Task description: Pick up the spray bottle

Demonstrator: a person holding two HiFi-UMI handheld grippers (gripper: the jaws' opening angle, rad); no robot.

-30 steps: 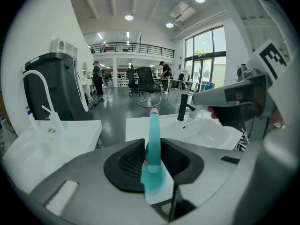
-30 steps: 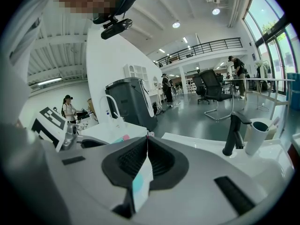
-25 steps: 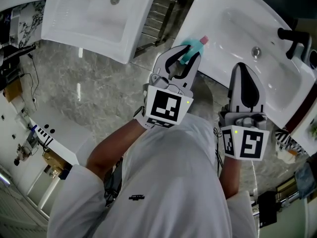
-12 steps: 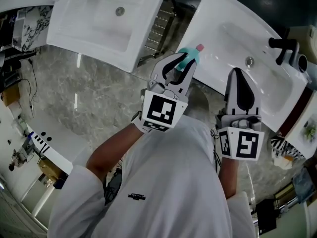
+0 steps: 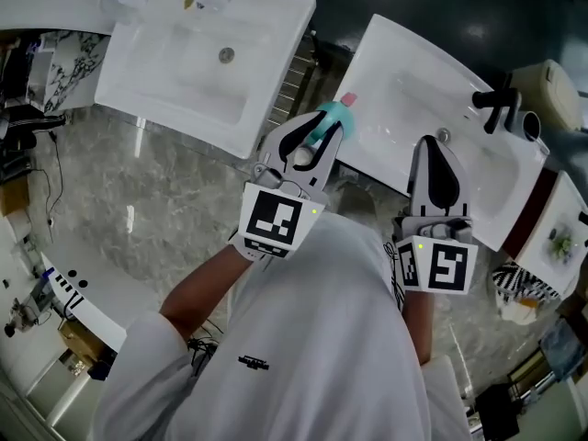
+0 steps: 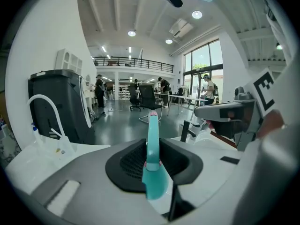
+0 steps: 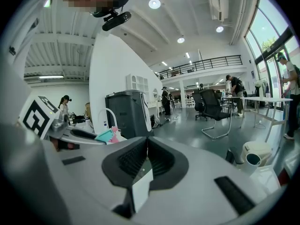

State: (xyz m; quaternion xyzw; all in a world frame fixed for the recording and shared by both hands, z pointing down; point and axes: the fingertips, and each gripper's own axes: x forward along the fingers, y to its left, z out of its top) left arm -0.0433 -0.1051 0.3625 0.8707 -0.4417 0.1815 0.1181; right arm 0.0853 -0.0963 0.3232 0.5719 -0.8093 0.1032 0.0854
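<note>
- Raised since a second ago: the left gripper [image 5: 312, 145] now sits higher against the right-hand sink [image 5: 395, 53], and the spray bottle [image 5: 328, 120] has come up with it.
- Left jaws clamp the teal bottle; its nozzle projects beyond the tips.
- Right gripper [image 5: 435, 168] is closed on nothing, alongside.
- Step: pickup judged achieved; the next move calls for a steady, firm hold.

Spray bottle [image 5: 333, 115] between left gripper's [image 5: 322, 125] fingers [image 6: 84, 182]

The person wears a white short-sleeved shirt [image 5: 312, 338] with a small dark chest mark. The left gripper [image 5: 317, 134] and right gripper [image 5: 431, 145] are pale grey with black-lined jaws. Each bears a black-and-white marker cube [image 5: 273, 220].
</note>
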